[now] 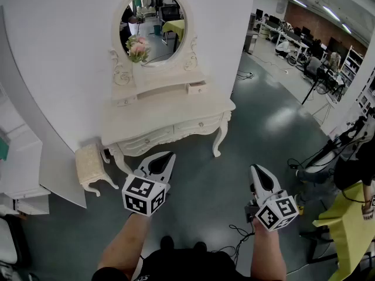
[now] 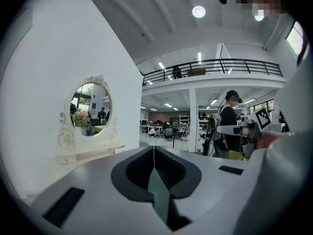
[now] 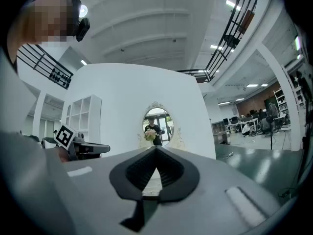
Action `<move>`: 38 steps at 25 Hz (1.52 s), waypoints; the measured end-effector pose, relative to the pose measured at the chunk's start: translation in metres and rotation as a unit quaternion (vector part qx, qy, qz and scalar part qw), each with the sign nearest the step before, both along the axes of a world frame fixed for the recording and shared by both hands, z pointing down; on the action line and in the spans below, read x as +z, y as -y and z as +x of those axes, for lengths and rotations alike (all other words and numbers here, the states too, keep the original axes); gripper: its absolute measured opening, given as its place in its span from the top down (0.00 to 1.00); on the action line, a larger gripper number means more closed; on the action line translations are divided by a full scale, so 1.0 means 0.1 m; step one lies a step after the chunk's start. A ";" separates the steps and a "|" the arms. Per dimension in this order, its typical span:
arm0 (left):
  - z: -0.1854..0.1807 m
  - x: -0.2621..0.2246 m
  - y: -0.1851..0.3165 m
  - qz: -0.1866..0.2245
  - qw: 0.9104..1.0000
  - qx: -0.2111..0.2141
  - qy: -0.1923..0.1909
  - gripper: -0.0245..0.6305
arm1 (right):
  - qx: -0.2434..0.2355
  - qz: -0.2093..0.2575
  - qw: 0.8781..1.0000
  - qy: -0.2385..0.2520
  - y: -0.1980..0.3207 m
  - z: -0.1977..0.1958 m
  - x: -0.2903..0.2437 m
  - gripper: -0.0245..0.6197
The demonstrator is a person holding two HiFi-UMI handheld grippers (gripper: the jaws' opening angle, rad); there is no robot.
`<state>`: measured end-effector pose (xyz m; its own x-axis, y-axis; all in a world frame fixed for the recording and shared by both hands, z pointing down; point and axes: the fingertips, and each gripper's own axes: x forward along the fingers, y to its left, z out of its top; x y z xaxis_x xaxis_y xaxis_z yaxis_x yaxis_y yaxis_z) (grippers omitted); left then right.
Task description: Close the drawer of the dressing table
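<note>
The white dressing table with an oval mirror stands against the white wall, some way ahead of me. On its upper shelf, at the right, a small drawer sticks out. My left gripper is held low in front of the table, shut on nothing, its tips pointing at the table's front. To its right, my right gripper is also shut and empty. In the left gripper view the jaws meet, with the mirror far off at the left. In the right gripper view the closed jaws line up below the mirror.
A small white stool stands left of the table, beside a white cabinet. A person in yellow sits at the right edge, and cables lie on the grey floor. Office desks fill the far right.
</note>
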<state>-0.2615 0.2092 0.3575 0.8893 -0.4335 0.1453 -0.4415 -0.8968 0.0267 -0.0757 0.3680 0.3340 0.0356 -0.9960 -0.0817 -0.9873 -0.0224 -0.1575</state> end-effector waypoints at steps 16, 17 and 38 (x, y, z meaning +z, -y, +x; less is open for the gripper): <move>0.12 0.13 -0.34 -0.004 1.000 -0.004 0.020 0.95 | 0.002 -0.019 1.000 -0.021 -0.20 0.07 0.15 0.95; 0.16 0.13 -0.39 -0.003 1.000 -0.003 0.024 0.95 | 0.001 -0.020 1.000 -0.022 -0.24 0.09 0.16 0.95; 0.79 0.14 -0.89 -0.004 1.000 0.000 0.019 0.95 | -0.016 -0.032 0.999 -0.012 -0.75 0.65 0.35 0.95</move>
